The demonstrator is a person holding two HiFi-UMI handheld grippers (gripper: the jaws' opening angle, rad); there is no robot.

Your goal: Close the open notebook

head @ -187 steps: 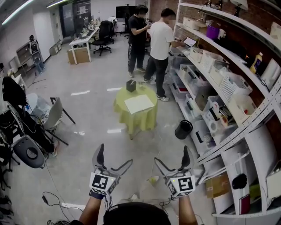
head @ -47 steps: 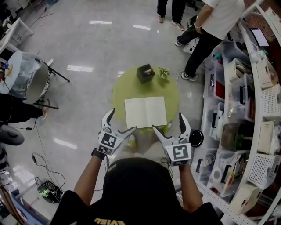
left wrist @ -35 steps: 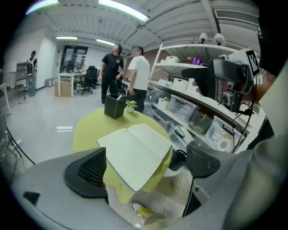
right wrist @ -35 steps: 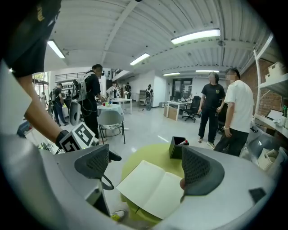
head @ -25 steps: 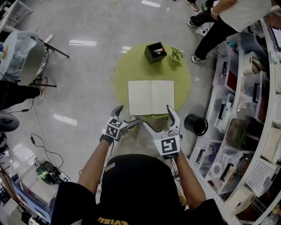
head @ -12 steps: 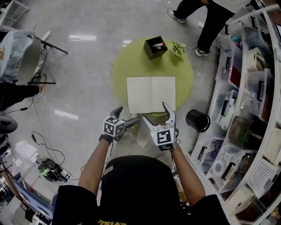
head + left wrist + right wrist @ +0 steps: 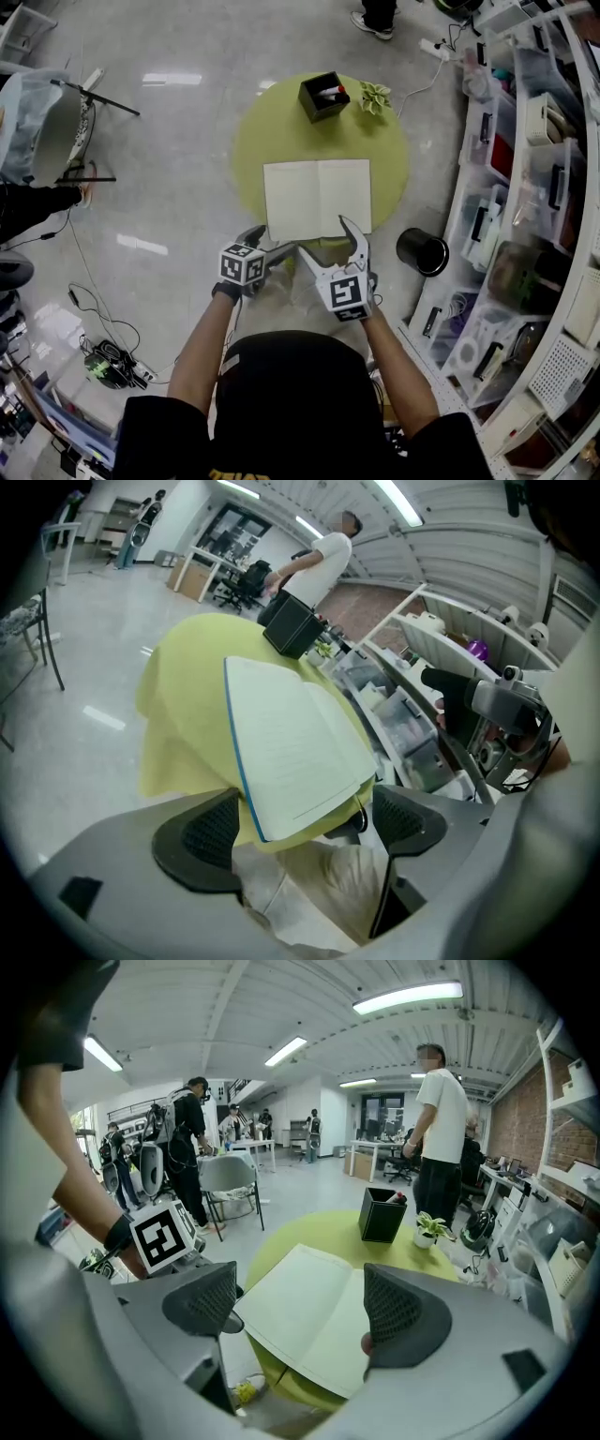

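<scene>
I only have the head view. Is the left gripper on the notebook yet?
Observer: No. Left gripper jaws are open and have just been closing; the notebook corner shows between them, no pad on it.
Operator: And the right?
Observer: Right gripper is open too, jaws just been closing; the notebook's near edge shows between them, ungripped.
Operator: Any cover to catch?
Observer: A blue cover edge runs along the left page's outer side.

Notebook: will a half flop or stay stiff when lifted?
The notebook lies open flat and looks thin, so a lifted half probably bends. Its near corner overhangs the yellow tablecloth, so pushing might slide it off.
</scene>
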